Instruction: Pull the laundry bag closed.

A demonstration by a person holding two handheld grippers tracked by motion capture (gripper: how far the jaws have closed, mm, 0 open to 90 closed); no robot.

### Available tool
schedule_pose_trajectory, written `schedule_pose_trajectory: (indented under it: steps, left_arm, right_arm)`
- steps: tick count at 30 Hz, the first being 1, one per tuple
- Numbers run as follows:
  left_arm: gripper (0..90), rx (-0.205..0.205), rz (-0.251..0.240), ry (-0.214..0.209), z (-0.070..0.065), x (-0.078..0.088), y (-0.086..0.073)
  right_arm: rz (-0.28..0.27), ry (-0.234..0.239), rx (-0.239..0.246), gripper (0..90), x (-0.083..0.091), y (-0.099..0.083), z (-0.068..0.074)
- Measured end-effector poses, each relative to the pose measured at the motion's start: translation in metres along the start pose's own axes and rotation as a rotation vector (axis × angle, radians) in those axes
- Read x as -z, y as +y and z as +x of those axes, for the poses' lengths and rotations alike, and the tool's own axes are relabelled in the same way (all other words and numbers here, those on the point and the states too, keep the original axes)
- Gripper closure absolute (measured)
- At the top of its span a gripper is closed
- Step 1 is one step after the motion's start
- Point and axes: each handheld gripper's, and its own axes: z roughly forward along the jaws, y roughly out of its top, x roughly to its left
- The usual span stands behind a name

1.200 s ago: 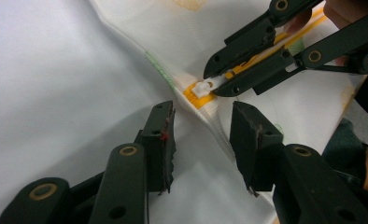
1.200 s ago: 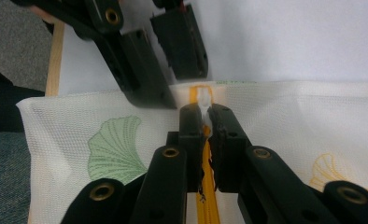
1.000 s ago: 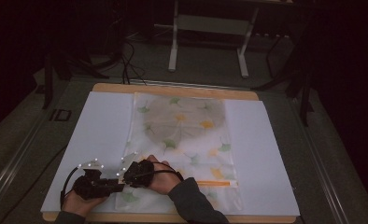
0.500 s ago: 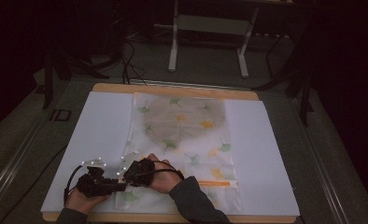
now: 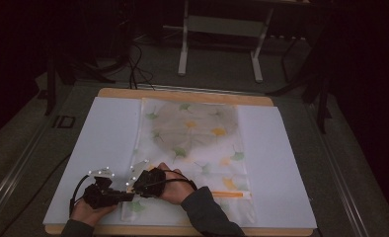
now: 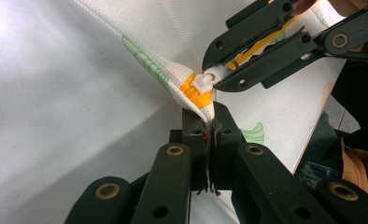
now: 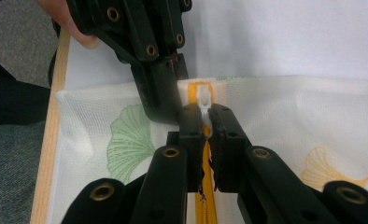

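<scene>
High view has the mesh zip bag point(image 5: 192, 148) lying flat mid-table, soft, light and easily rucked. At 7 o'clock the left gripper point(image 6: 209, 122), its jaws just closed, pinches the bag's corner; right gripper point(image 7: 205, 116) nips the small white zip pull point(image 7: 203, 99).

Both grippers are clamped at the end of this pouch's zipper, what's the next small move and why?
Probably draw the right gripper along the orange zipper: it pinches the white pull tab, while the left gripper has just closed on the pouch corner to anchor it.
</scene>
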Motion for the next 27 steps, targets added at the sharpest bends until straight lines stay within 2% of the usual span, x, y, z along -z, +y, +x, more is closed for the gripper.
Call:
schedule_pose_trajectory:
  steps: [27]
  left_arm:
    - [88.1, -0.008, -0.022, -0.007, 0.0, 0.004, -0.001]
  right_arm:
    - [0.034, 0.016, -0.015, 84.5, -0.008, -0.014, -0.003]
